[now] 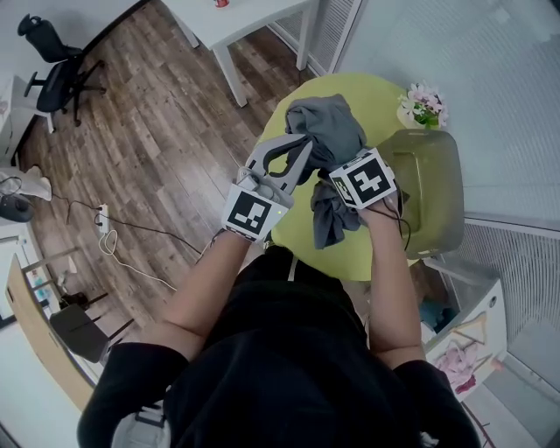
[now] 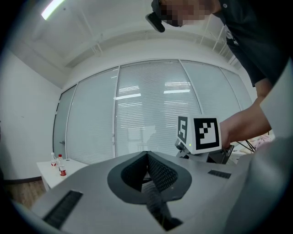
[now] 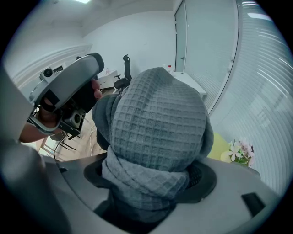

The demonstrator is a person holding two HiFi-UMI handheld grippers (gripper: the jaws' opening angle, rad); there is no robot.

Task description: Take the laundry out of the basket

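Note:
A grey waffle-weave towel (image 1: 328,131) is bunched up and held above the round yellow-green table (image 1: 359,249). My right gripper (image 1: 339,168) is shut on it. In the right gripper view the towel (image 3: 158,137) fills the space between the jaws and hides the fingertips. A darker part of the cloth (image 1: 331,219) hangs down below my right hand. My left gripper (image 1: 300,146) is just left of the towel, its jaws shut tip to tip with nothing between them (image 2: 147,157). The translucent olive laundry basket (image 1: 435,188) stands on the table's right side.
A small pot of pink flowers (image 1: 424,105) sits at the table's far edge by the basket. A white desk (image 1: 245,17) stands beyond on the wood floor, an office chair (image 1: 52,66) at far left. A glass wall with blinds (image 1: 490,79) runs along the right.

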